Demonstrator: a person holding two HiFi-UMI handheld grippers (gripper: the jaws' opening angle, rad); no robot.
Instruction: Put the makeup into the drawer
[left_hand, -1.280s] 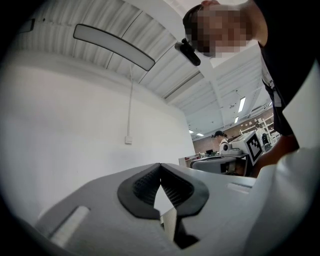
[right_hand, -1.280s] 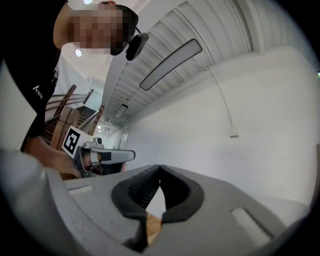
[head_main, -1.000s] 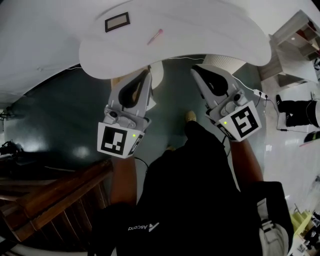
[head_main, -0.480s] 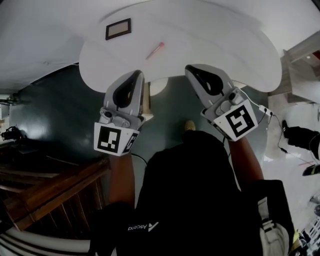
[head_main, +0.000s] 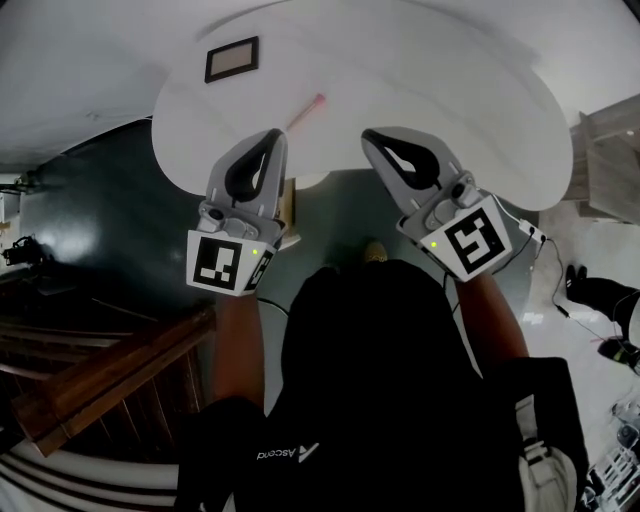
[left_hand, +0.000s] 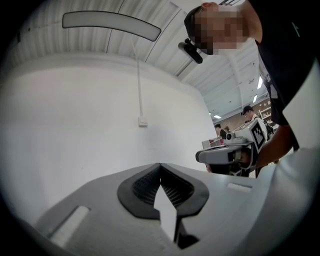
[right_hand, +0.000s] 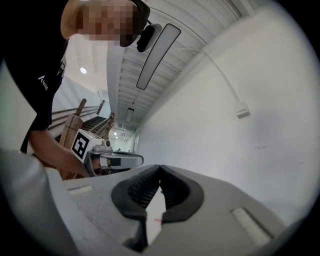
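My left tool (head_main: 268, 141) and right tool (head_main: 378, 139) are both pressed together, empty. The slim pink makeup stick (head_main: 306, 111) lies on the white rounded table (head_main: 450, 85) just ahead, between them.

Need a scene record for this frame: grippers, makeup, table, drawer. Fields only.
left gripper: shut, empty, tips at the table's near edge
right gripper: shut, empty, beside the left one, tips at the same edge
pink stick: lies on the table just beyond the grippers, untouched
framed rectangle: flat on the table, further back and left of the stick; can't tell what it is
table: white, curved near edge
drawer: not seen in any view
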